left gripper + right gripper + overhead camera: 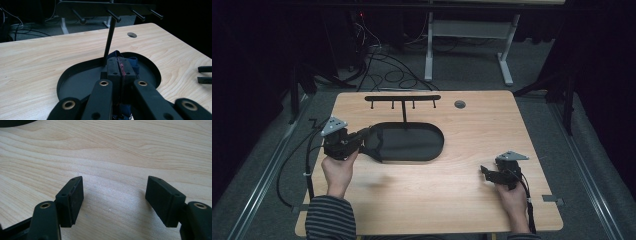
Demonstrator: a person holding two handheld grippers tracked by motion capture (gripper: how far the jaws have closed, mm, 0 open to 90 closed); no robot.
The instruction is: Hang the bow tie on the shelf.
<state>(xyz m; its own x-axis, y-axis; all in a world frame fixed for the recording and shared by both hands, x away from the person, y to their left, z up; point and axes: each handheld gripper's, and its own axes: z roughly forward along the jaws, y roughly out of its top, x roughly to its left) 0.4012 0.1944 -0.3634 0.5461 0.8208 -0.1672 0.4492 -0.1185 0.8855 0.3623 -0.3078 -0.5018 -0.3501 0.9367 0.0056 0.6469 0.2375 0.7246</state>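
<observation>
At centre left of the high view, the left gripper [362, 135] sits over the left end of the black oval tray [432, 150], its jaws pinched tight on a small piece of dark blue cloth [116, 55]. The left gripper view makes the hold plain: the two pads are pressed together with a thin reddish edge of the fabric squeezed between them, more blue folds poking out above and to the right of the pads and hanging below them. Holding it by one edge, I judge, lets the rest of the cloth hang free so a loop or fold can be brought to a peg.

Behind the tray, in the upper middle of the high view, stands the black hook rack [402, 98], a thin post rising from the tray's far rim and carrying a crossbar with four pegs [113, 16] that point toward the person. The cloth is low, just in front of the post, which suggests it is being lifted toward those pegs.

Lower right of the high view, the right gripper [486, 171] rests near the bare wooden table [422, 195], jaws spread wide and empty, probably waiting clear of the work until a second hold is needed
</observation>
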